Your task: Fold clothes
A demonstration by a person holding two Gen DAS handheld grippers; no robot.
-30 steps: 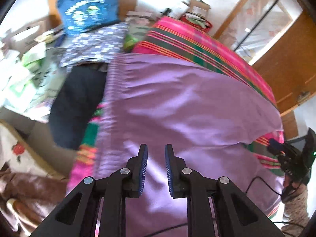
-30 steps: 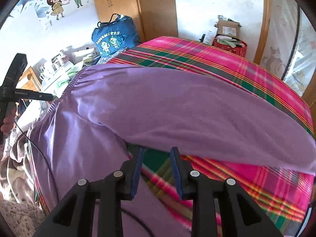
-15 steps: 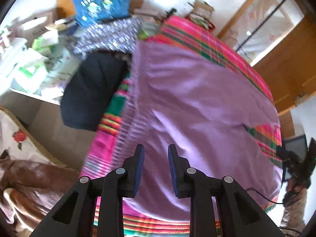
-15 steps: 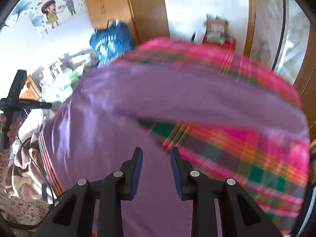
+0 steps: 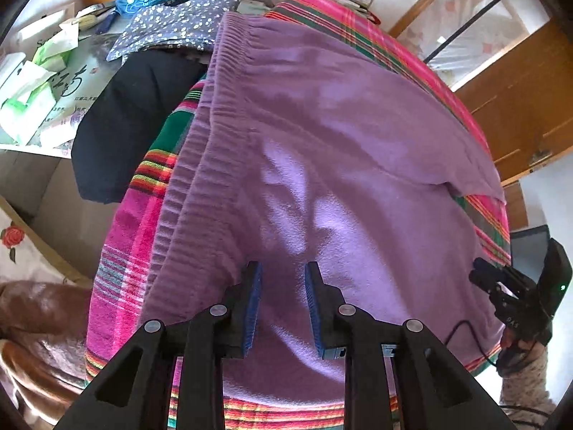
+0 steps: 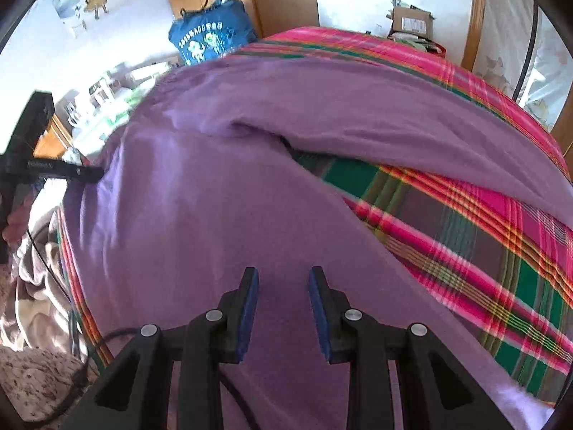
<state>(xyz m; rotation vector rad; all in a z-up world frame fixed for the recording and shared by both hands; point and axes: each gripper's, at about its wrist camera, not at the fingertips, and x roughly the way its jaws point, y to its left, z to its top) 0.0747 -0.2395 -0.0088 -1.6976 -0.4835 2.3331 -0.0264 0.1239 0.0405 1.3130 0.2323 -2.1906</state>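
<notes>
Purple fleece trousers (image 5: 340,165) spread flat on the plaid blanket (image 6: 465,215), filling mid-frame: soft, limp, light; best pinched at the ribbed waistband (image 5: 200,165); left gripper (image 5: 283,304) and right gripper (image 6: 284,310) jaws apart, empty.

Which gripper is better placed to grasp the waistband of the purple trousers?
Left. The left gripper hangs open right beside the ribbed waistband; the right gripper hangs open above a trouser leg.

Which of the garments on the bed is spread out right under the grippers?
The purple trousers, laid flat across the plaid blanket, with both open grippers over them. The black garment and dotted one lie off to the side.
</notes>
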